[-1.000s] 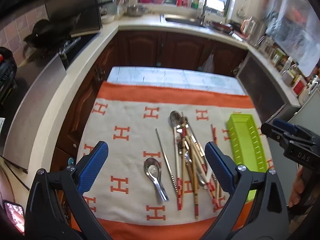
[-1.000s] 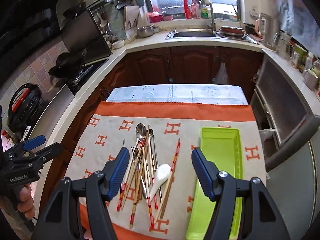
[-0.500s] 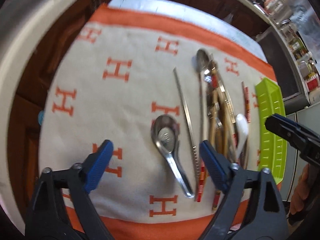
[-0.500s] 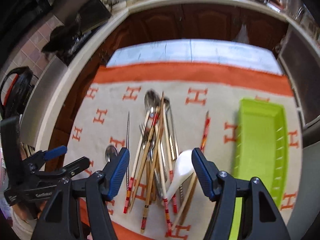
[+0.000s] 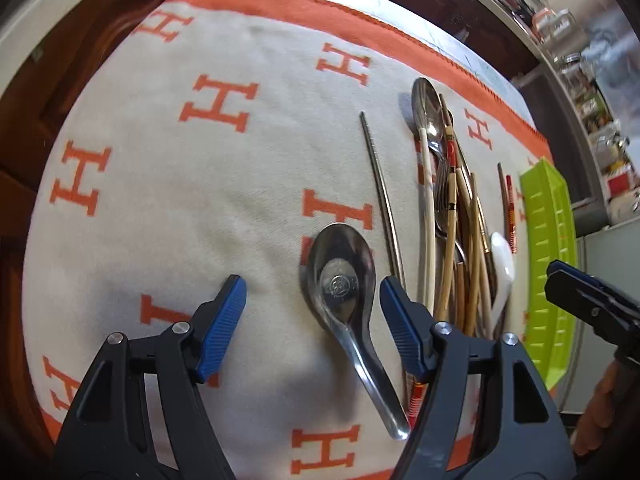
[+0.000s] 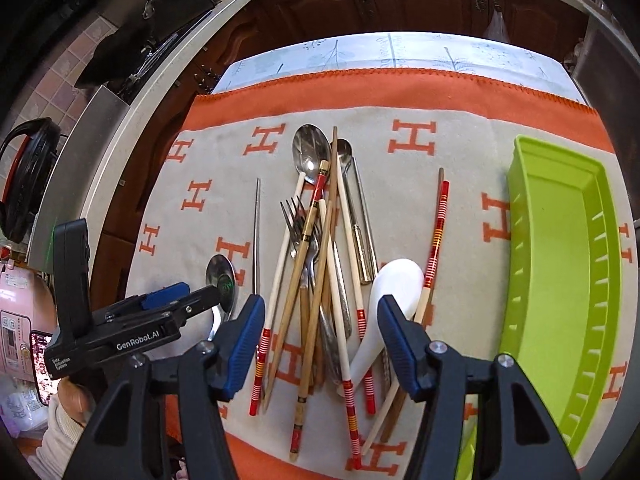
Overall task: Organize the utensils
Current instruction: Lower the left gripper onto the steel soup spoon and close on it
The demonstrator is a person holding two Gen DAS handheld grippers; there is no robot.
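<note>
A short metal soup spoon [image 5: 340,276] lies on the beige and orange cloth [image 5: 200,208]. My left gripper [image 5: 313,286] hangs low over it with its jaws closing; the bowl sits between the pads, near the right one, untouched. To its right lies a pile of chopsticks, forks and spoons [image 6: 320,264], with a white ceramic spoon [image 6: 396,284] at its right side. My right gripper [image 6: 321,304] hovers over the near part of that pile, jaws wide and closing slightly, gripping nothing. A lime green tray [image 6: 568,280] stands empty at the right.
A single metal chopstick [image 5: 380,184] lies between the soup spoon and the pile. A red-striped chopstick [image 6: 438,232] lies apart toward the tray. Counters, dark cabinets and a stove surround the table. A hand holds the other gripper in each wrist view.
Both grippers have dropped toward the cloth and tilted downward. The left jaws have narrowed around the metal soup spoon. The right jaws have narrowed a little over the pile.
</note>
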